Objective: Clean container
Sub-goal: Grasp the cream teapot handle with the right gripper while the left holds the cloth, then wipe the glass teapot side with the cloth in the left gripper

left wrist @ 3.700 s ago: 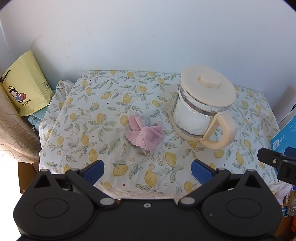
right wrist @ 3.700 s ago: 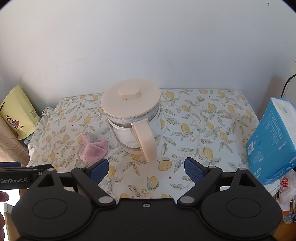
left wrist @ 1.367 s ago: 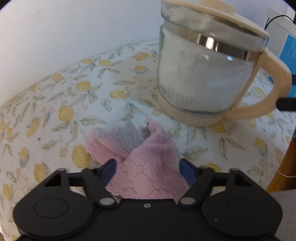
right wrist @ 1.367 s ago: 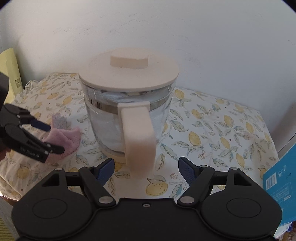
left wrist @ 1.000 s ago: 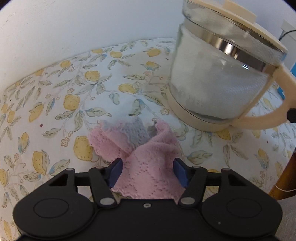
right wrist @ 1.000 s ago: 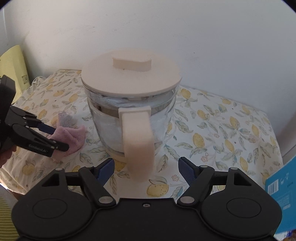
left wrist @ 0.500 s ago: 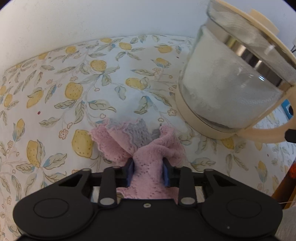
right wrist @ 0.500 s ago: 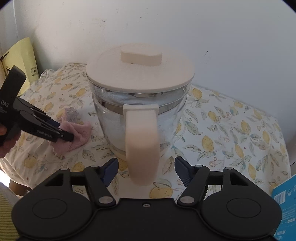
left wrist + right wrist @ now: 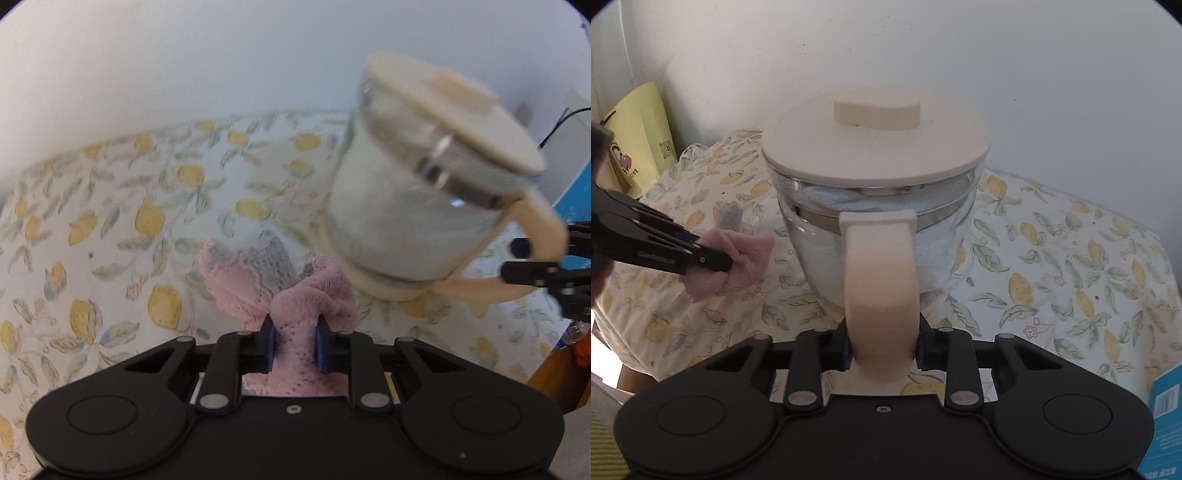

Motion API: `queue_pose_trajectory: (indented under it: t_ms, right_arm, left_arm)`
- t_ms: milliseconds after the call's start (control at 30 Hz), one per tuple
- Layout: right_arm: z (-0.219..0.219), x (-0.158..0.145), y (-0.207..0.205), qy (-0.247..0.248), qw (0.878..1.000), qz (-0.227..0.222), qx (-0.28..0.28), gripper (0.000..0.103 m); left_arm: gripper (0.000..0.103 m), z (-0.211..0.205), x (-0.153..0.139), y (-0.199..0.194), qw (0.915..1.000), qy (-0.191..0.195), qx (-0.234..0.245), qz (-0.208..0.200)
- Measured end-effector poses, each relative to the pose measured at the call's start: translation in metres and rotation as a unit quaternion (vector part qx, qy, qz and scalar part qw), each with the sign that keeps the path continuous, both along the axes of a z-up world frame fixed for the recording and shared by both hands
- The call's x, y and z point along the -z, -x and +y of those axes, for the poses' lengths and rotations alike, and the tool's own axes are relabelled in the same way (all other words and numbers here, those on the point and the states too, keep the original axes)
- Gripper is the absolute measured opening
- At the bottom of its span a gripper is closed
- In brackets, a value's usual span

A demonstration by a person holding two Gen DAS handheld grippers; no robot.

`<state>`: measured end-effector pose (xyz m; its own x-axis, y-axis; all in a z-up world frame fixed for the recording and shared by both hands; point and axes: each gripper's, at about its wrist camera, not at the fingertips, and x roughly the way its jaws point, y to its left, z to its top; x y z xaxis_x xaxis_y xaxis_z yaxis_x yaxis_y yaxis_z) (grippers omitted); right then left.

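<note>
Both jaws now clamped, open a second ago: left gripper (image 9: 294,341) pinches pink cloth (image 9: 295,295), right gripper (image 9: 882,350) grips jug handle (image 9: 881,280); wiping can start.

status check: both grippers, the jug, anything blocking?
Left gripper shut on pink cloth. Right gripper shut on jug handle; glass jug has lid on. Nothing between cloth and jug.

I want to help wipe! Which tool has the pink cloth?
The left tool. Its pads are shut on the pink cloth, while the right tool is clamped on the jug's handle.
</note>
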<state>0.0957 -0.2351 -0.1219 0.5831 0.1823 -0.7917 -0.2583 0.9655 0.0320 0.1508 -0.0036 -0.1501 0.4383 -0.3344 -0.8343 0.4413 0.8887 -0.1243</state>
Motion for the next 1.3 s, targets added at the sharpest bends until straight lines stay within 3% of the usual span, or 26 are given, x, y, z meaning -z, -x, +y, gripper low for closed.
queue_pose_trajectory:
  t_ms: [200, 433, 633, 933, 1300]
  right_arm:
    - [-0.002, 0.000, 0.000, -0.009, 1.000, 0.000, -0.007, 0.034]
    - [-0.005, 0.000, 0.000, -0.014, 1.000, -0.003, -0.015, 0.034]
    - [-0.008, 0.000, 0.000, -0.018, 0.999, -0.001, -0.031, 0.034]
    - [-0.012, 0.001, 0.000, -0.024, 0.998, -0.006, -0.051, 0.034]
    - [-0.015, 0.002, 0.000, -0.031, 0.998, -0.008, -0.051, 0.034]
  left_arm:
    - [0.019, -0.021, -0.026, 0.021, 0.9975, 0.010, 0.055, -0.044]
    - [0.019, -0.047, -0.034, 0.036, 0.9927, 0.037, 0.106, -0.044]
    - [0.019, -0.055, -0.038, 0.036, 0.9915, 0.076, 0.099, -0.038]
    - [0.019, -0.071, -0.038, 0.024, 0.9931, 0.083, 0.070, -0.045]
    - [0.020, -0.078, -0.028, 0.006, 0.9932, 0.078, 0.081, -0.030]
